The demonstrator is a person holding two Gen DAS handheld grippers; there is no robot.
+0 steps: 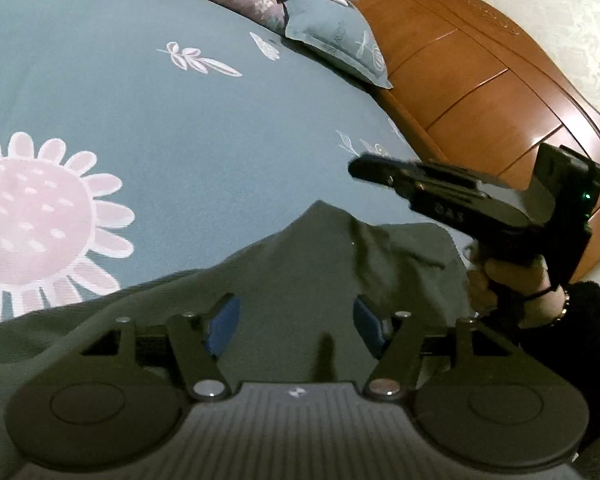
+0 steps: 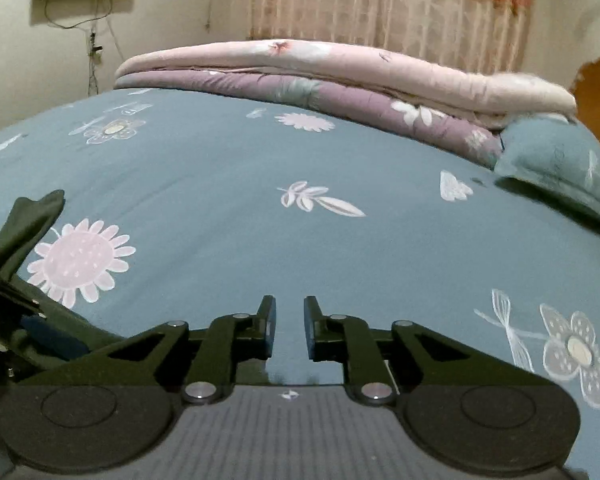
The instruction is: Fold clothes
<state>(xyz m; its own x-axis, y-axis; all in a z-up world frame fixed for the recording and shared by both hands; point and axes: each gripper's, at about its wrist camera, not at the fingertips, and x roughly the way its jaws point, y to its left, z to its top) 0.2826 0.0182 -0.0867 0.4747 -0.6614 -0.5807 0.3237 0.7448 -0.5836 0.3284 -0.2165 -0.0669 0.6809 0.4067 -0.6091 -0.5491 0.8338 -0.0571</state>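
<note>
A: Bedroom. A blue flowered bedsheet (image 2: 228,168) covers the bed, quilts (image 2: 340,76) stacked at its far side beside a pillow (image 2: 560,168).

B: And the garment (image 1: 300,264)?

A: Dark green, on the sheet's near edge, one corner peaking toward the quilts. It lies right under the left gripper (image 1: 296,320), whose jaws stand wide over it, nothing pinched.

B: The right gripper (image 2: 290,328)?

A: Narrow gap, empty, over bare sheet. The cloth sits off to its left, beyond its fingers.

B: So the left is nearer.

A: Yes; the right would probably need to swing leftward to reach an edge.
</note>
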